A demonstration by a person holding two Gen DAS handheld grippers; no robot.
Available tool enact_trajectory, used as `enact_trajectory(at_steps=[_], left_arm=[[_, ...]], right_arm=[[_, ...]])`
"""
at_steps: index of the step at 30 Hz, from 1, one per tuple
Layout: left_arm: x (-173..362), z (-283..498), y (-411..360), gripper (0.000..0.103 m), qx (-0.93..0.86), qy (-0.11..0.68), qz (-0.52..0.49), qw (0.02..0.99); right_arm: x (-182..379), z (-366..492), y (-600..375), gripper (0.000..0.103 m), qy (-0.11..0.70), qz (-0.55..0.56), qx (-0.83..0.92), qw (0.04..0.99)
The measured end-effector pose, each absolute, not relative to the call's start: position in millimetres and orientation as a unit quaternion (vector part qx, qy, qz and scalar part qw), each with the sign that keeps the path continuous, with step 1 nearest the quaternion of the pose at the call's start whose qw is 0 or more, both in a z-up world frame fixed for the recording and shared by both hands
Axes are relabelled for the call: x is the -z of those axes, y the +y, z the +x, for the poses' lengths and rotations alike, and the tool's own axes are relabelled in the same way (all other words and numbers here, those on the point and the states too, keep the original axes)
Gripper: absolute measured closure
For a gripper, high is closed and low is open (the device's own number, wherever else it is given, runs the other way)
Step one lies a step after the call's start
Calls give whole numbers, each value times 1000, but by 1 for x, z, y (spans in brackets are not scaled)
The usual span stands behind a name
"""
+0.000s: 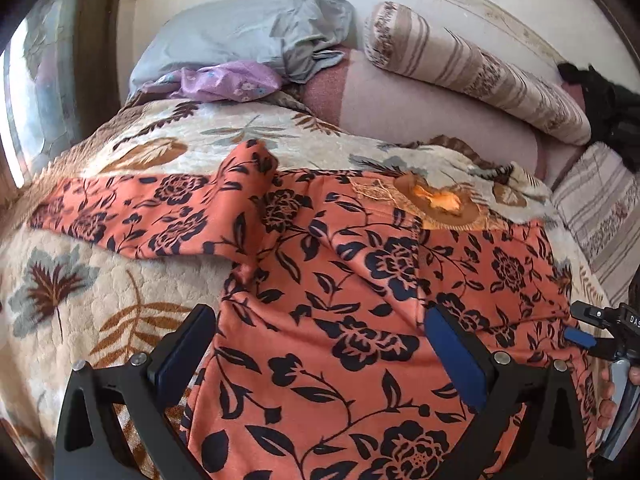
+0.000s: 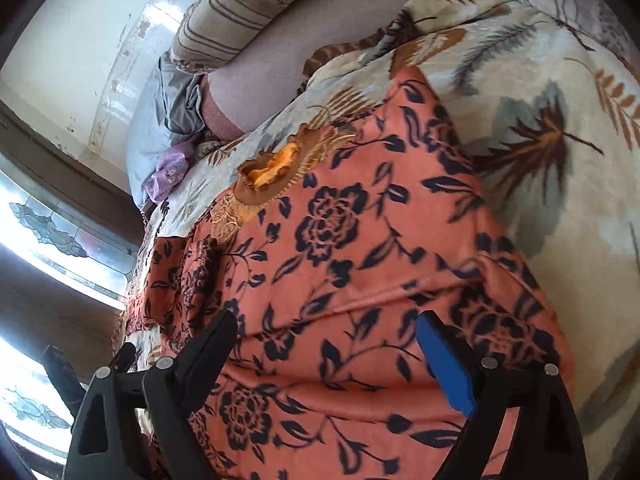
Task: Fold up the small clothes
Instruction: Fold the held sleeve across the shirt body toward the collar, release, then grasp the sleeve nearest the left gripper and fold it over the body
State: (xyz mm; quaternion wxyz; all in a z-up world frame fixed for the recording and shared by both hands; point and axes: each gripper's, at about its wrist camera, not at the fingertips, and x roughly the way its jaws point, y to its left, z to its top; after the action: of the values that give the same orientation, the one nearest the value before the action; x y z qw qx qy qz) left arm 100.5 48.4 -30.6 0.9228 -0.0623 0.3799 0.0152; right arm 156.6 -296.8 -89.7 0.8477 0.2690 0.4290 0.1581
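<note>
An orange garment with dark blue flowers [image 1: 352, 264] lies spread on a bed, a sleeve stretched out to the left and a brown embroidered neckline [image 1: 440, 200] at the far side. It also fills the right wrist view [image 2: 344, 248]. My left gripper [image 1: 320, 316] is open and empty just above the garment's near part. My right gripper [image 2: 326, 324] is open and empty over the garment too. The right gripper also shows at the right edge of the left wrist view [image 1: 600, 332].
A cream leaf-patterned blanket [image 1: 80, 280] covers the bed under the garment. A grey pillow [image 1: 224, 36], a purple cloth [image 1: 228, 84] and a striped bolster [image 1: 480, 72] lie at the head. A window [image 2: 52, 240] stands beside the bed.
</note>
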Motion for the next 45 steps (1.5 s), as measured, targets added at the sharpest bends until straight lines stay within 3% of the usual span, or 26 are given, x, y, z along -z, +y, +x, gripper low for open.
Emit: enact_trajectory(at_steps=[5,10,11,13,15,18,21,23,25,27,32,33,34,36,42,43,44,45], left_arm=[[12,155,-24,0,-32,426,95,899],[62,230,-51,3,-71,521,162,835],[73,238,-46,9,-82,537,161,824],[81,245,-17,59,-105,562,86,816],[72,233,25,73,-117,553,-53,823],[68,195,76,73,-146,506,-203,825],[86,167,95,73,-152,499,-253,815],[84,157,96,69,-138,487,-248,826],[80,153,95,49,-127,488,-242,829],[74,153,92,42,-118,485,-232,835],[71,155,99,42,-114,482,-221,840],[72,154,101,50,-110,480,-224,841],[73,156,99,68,-108,479,-221,843],[76,160,96,83,-105,485,-208,843],[51,166,73,91,-80,448,-118,883],[46,170,68,93,-75,441,-100,889],[40,175,62,93,-66,434,-81,895],[33,182,55,95,-54,427,-61,901]], right_arm=[[101,147,-304,11,405,274,-170,856],[105,148,-313,11,404,309,-177,843],[105,147,-316,11,401,315,-182,841],[104,144,-319,11,400,314,-192,839],[104,141,-323,11,402,315,-192,838],[105,140,-330,11,402,332,-187,832],[105,139,-334,11,398,346,-188,829],[104,137,-336,11,395,353,-190,827],[103,134,-340,11,392,360,-189,825],[95,129,-345,11,381,362,-195,828],[49,126,-364,11,324,326,-165,873],[44,137,-366,11,332,308,-149,879],[42,151,-367,11,342,291,-139,883],[44,190,-363,11,380,238,-109,887],[73,285,-332,12,478,168,-122,854],[78,295,-324,40,494,165,-136,843],[84,303,-316,87,516,156,-144,830],[83,306,-310,89,523,134,-139,830]])
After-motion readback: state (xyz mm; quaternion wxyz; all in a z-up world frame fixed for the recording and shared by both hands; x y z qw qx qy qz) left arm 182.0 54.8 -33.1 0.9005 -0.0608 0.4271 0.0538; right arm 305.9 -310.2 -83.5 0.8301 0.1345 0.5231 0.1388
